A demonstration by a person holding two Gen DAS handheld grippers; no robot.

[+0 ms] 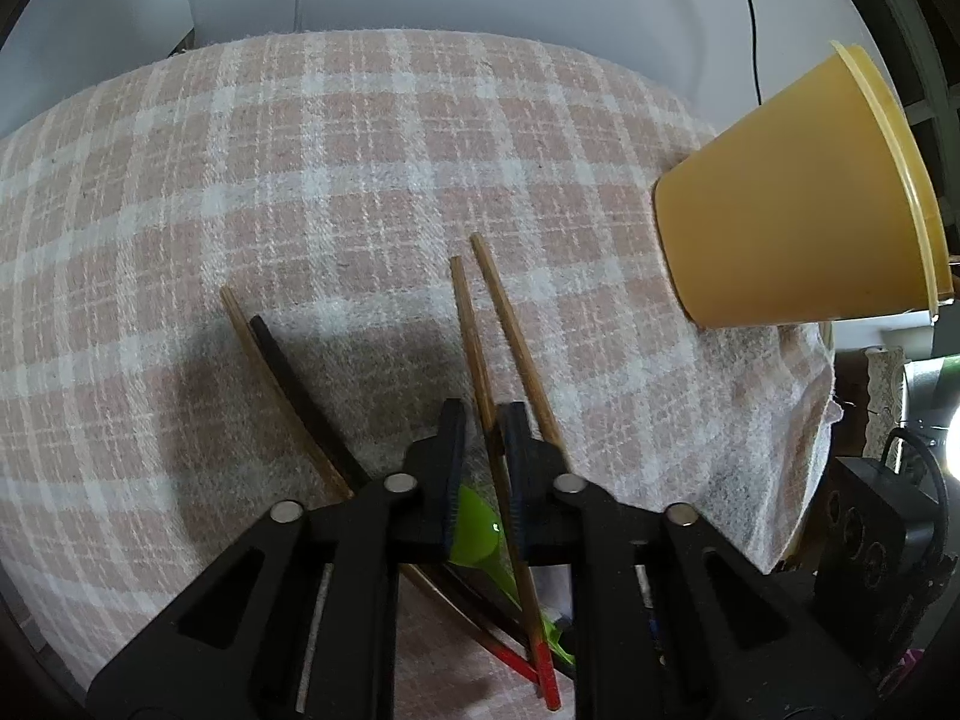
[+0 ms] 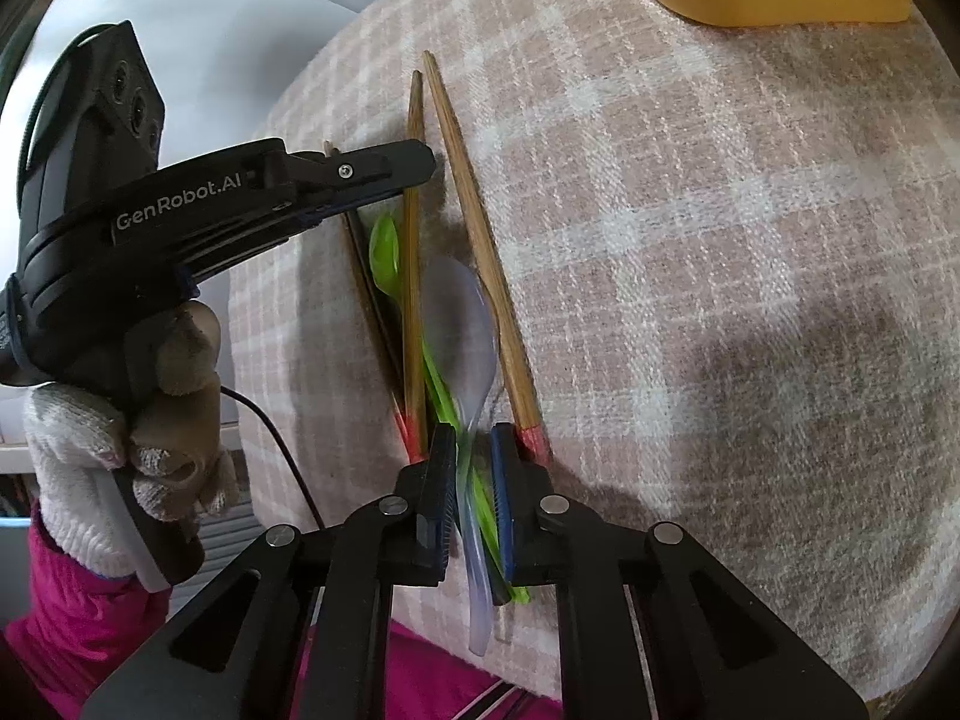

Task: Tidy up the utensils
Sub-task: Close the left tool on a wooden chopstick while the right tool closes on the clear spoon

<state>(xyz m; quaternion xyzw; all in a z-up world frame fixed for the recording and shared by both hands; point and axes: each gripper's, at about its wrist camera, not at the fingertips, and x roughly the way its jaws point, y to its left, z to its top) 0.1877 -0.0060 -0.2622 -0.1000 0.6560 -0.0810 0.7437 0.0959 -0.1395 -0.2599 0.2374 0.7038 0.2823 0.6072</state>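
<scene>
You are working over the pink-and-white checked cloth surface (image 1: 360, 180), and the tall yellow plastic cup (image 1: 798, 204) is standing well apart with nothing visibly dropped in, so sorting is barely beginning. Your left gripper (image 1: 485, 420) is clamping one red-tipped wooden chopstick (image 1: 465, 300); your right gripper (image 2: 474, 438) is clamping the translucent plastic spoon (image 2: 462, 312). The other utensils are still lying loose.
</scene>
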